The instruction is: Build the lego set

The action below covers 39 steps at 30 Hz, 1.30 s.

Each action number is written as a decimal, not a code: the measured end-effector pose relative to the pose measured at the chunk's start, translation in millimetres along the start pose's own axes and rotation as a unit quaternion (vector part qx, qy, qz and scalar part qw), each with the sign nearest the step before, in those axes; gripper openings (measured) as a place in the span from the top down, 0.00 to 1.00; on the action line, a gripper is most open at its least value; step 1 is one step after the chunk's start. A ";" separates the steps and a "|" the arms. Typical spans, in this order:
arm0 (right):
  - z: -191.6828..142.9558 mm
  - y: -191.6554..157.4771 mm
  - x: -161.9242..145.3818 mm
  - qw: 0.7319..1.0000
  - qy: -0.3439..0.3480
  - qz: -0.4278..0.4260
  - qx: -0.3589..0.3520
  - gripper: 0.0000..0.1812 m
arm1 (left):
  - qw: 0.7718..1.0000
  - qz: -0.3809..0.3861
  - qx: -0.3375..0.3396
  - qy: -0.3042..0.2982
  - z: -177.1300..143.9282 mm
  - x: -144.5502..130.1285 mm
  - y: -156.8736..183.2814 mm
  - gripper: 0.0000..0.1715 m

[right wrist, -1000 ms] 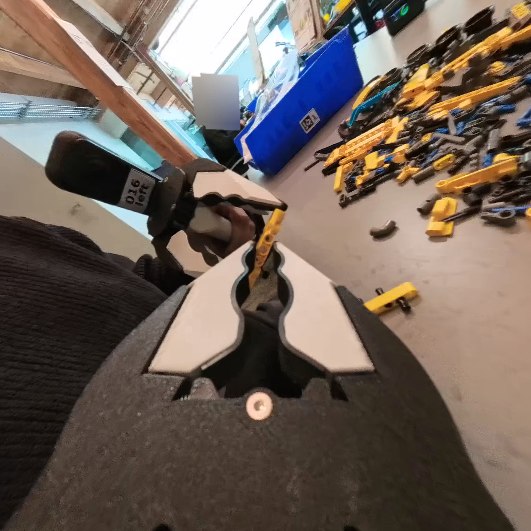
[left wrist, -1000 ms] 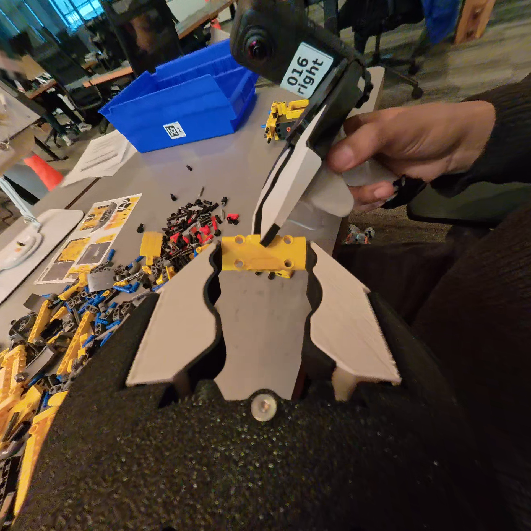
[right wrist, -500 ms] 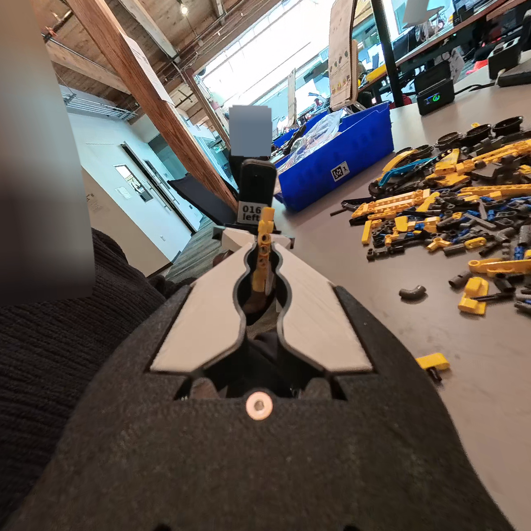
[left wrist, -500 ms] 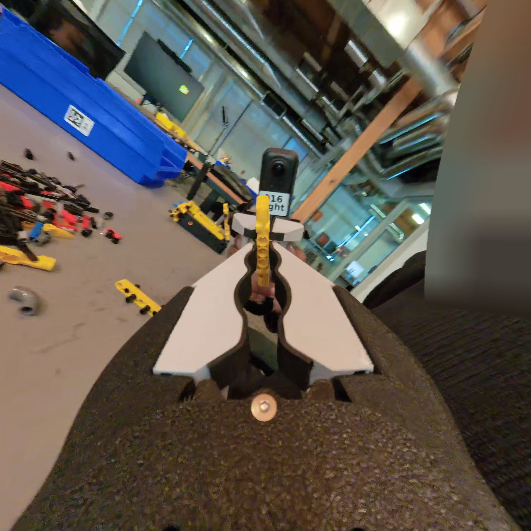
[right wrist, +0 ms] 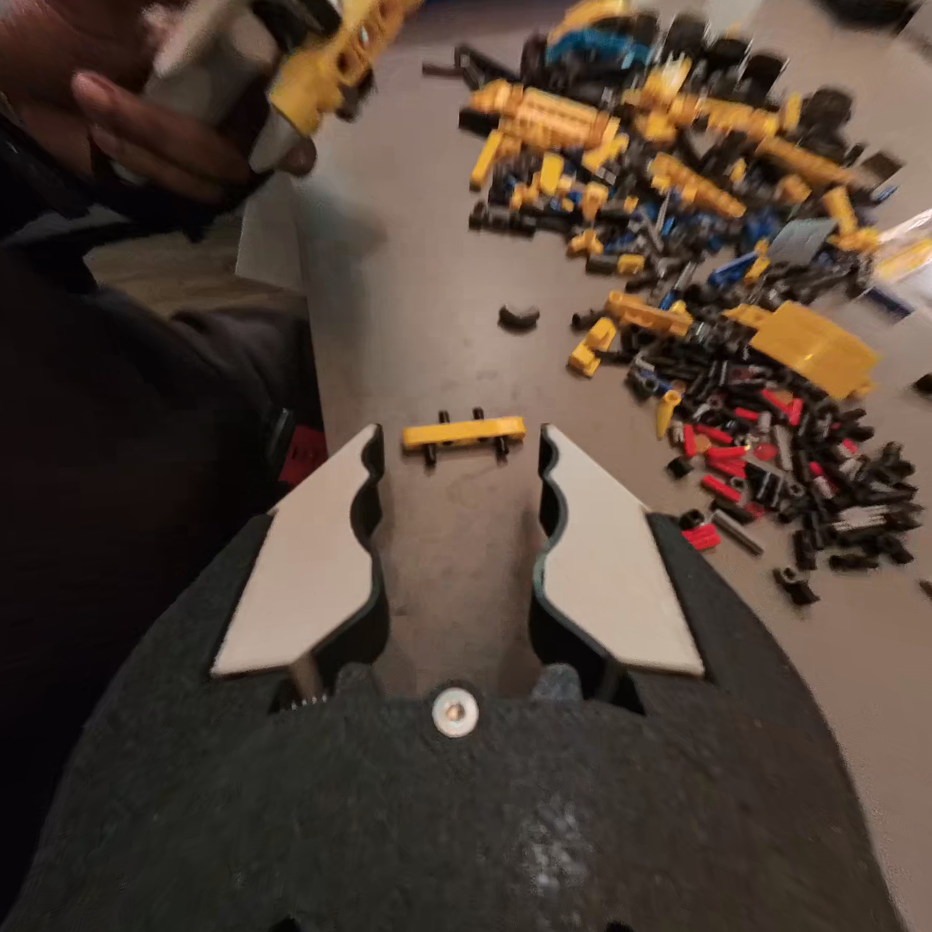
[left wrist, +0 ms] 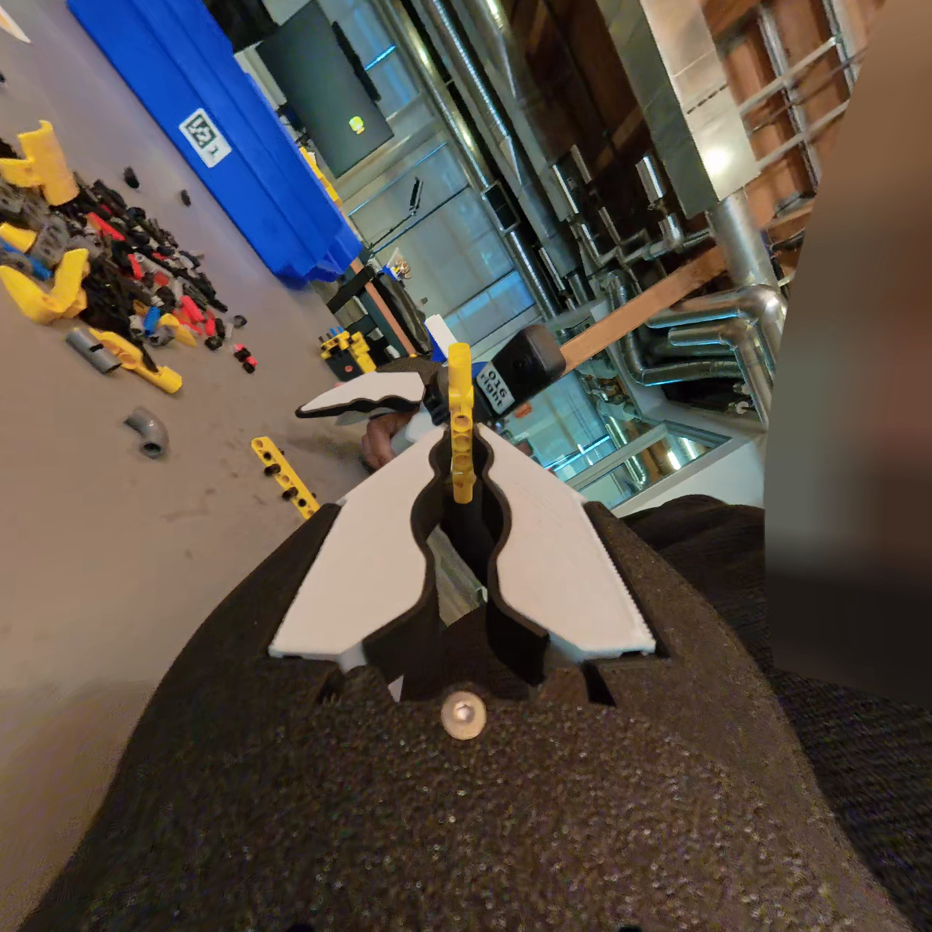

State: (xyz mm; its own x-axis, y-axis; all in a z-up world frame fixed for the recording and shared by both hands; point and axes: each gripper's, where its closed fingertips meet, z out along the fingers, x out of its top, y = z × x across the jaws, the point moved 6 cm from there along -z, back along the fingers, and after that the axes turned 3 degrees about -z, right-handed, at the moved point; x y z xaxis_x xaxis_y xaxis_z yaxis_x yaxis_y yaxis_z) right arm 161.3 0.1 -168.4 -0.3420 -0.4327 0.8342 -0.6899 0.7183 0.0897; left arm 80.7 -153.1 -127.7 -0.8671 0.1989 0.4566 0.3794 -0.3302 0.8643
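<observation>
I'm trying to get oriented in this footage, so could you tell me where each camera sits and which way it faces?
Left wrist view: on the left gripper, tilted up across the table toward the ceiling; its fingers clamp a yellow beam; the right gripper shows beyond.
Right wrist view: on the open right gripper, looking down at a yellow pinned beam; a hand shows top left.
Both show the pinned beam and the scattered parts.

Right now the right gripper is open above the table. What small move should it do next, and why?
Probably ease the right gripper down and forward until its open jaws sit on both ends of the short yellow beam, which lies just ahead of the fingertips. The left gripper already holds another yellow piece.
</observation>
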 end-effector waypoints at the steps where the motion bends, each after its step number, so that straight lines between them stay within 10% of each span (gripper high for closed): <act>1: 4.3 3.6 -4.6 1.000 -0.025 0.001 0.012 0.66 | 1.000 0.000 0.011 -0.004 0.4 -0.9 -3.5 0.97; 12: 23.3 5.4 -4.3 0.996 -0.065 -0.019 0.053 0.69 | 0.990 0.009 0.118 -0.078 5.6 -15.9 -28.5 0.97; 20: 8.0 -26.3 31.8 0.991 0.026 -0.129 -0.014 0.69 | 0.985 -0.009 0.146 -0.095 13.6 -29.1 -33.5 0.97; 30: -20.2 -49.6 53.8 0.981 0.007 -0.194 0.009 0.69 | 0.984 -0.123 -0.027 -0.128 12.9 -38.7 -4.6 0.97; 39: -15.7 -54.7 53.0 0.961 -0.082 -0.261 -0.027 0.69 | 0.986 -0.082 0.041 -0.138 19.0 -48.4 -8.5 0.97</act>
State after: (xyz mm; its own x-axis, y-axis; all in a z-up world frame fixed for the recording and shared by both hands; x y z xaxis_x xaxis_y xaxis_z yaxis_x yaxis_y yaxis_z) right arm 190.9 -53.6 -120.6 -0.0564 -0.8188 0.5714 -0.7626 0.4047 0.5046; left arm 125.6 -142.4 -153.1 -0.8025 0.4902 0.3403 0.2768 -0.1994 0.9400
